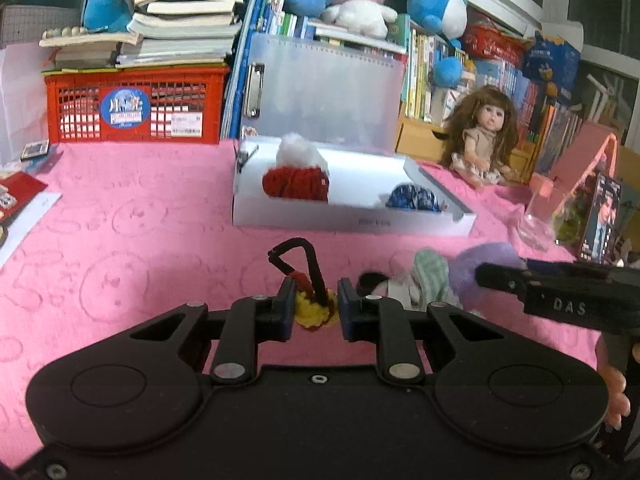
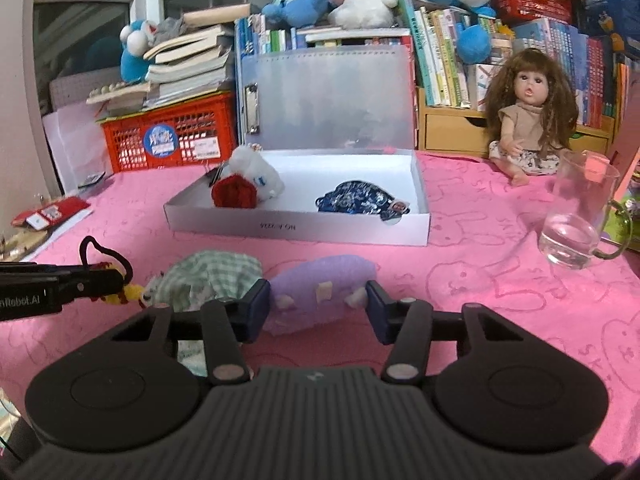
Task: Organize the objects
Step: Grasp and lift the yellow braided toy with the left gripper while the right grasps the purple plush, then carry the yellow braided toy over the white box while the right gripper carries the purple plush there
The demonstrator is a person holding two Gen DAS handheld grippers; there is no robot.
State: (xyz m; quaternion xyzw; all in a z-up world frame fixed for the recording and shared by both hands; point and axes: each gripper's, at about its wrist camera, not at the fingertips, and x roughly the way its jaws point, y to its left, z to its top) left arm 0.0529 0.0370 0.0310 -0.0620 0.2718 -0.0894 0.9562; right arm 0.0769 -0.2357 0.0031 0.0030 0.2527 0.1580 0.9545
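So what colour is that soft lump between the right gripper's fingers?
Pale purple, with a few small cream patches; the right wrist view shows it best.

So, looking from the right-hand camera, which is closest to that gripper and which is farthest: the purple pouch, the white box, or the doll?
1. The purple pouch, right between the right gripper fingers, on the pink cloth.
2. The white box, farther back, middle of the table.
3. The doll, farthest, sitting at the back right against the bookshelf.
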